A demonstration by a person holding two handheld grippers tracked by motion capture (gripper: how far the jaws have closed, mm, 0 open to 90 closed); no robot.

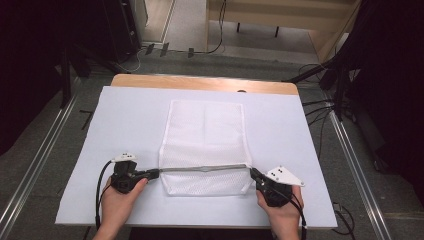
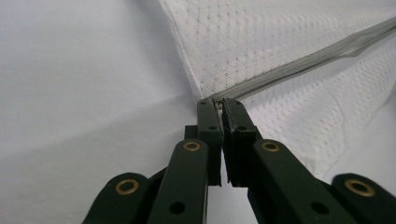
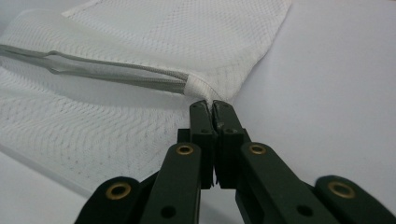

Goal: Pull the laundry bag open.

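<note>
A white mesh laundry bag point(image 1: 205, 135) lies flat in the middle of the table, with a grey zipper point(image 1: 205, 168) running across its near part. My left gripper point(image 1: 156, 172) is shut on the bag's left edge at the zipper's end point(image 2: 217, 100). My right gripper point(image 1: 252, 172) is shut on the bag's right edge at the other zipper end point(image 3: 208, 103). Between the two grippers the zipper is pulled into a taut straight line, slightly lifted off the mesh point(image 2: 280, 42) below it. A hand holds each gripper from the near edge.
A white sheet point(image 1: 125, 130) covers the table, with a strip of bare wood point(image 1: 200, 82) at the far edge. Metal rails point(image 1: 355, 165) run along the floor on both sides, and cables point(image 1: 320, 107) lie at the far right.
</note>
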